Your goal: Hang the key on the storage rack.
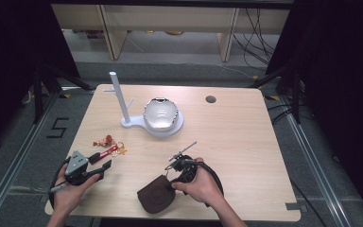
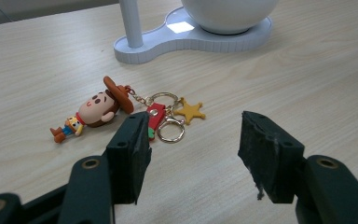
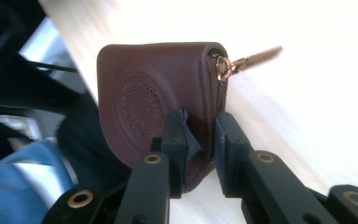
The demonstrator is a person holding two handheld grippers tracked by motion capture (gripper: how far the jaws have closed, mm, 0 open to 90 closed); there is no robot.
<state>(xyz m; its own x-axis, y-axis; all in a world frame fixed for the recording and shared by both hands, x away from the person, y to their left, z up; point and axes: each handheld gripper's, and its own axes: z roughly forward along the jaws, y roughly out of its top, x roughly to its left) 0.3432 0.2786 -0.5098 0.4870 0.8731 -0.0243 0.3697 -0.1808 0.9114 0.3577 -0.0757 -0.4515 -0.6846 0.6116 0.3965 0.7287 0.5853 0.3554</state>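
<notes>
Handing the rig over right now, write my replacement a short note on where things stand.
Right gripper: shut on the edge of the brown leather zip pouch, near the table's front edge.
Left gripper: open, empty, jaws aimed at the cowboy-figure keychain with gold star charm, which lies flat on the wooden table.
Done: pouch gripped.
Left: keychain not yet grasped; probably it goes into the pouch.

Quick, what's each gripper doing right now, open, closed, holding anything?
Left gripper: open, holding nothing, just short of the cowboy keychain.
Right gripper: closed on the brown leather pouch.
</notes>
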